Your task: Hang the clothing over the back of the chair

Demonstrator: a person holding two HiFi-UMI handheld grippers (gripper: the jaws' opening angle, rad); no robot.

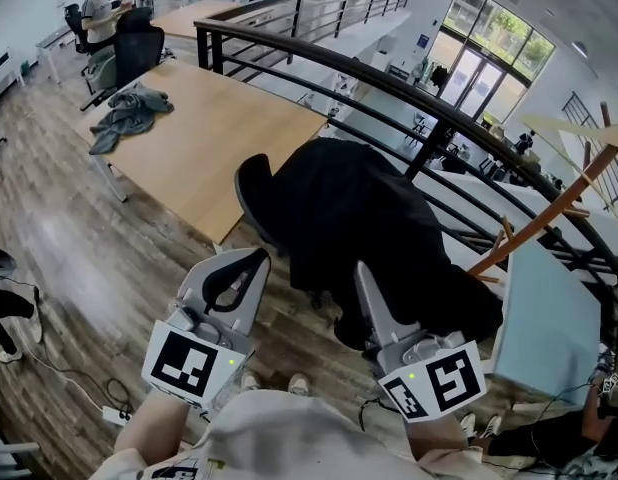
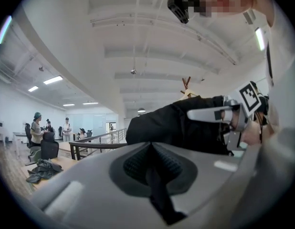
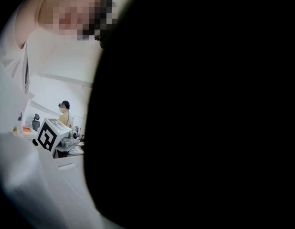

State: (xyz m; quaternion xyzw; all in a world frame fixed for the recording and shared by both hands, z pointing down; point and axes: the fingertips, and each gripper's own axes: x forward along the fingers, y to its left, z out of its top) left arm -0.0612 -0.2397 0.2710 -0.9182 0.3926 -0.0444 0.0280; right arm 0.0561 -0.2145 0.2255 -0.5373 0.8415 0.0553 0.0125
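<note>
A black garment (image 1: 369, 218) lies heaped over a black office chair (image 1: 251, 193) in the middle of the head view. My right gripper (image 1: 364, 273) reaches up into the garment's near edge and is shut on the cloth. That cloth (image 3: 200, 109) blacks out most of the right gripper view. My left gripper (image 1: 257, 260) stands just left of the garment, close to the chair, with its jaws together and nothing seen between them (image 2: 150, 151). In the left gripper view the garment (image 2: 171, 123) hangs ahead with the right gripper (image 2: 195, 113) against it.
A long wooden table (image 1: 219, 138) behind the chair carries a grey garment (image 1: 129, 113). A black curved railing (image 1: 389, 83) runs past it. A wooden coat stand (image 1: 549, 213) and a pale blue table (image 1: 549, 318) are at the right. Cables (image 1: 99, 408) lie on the floor at the left.
</note>
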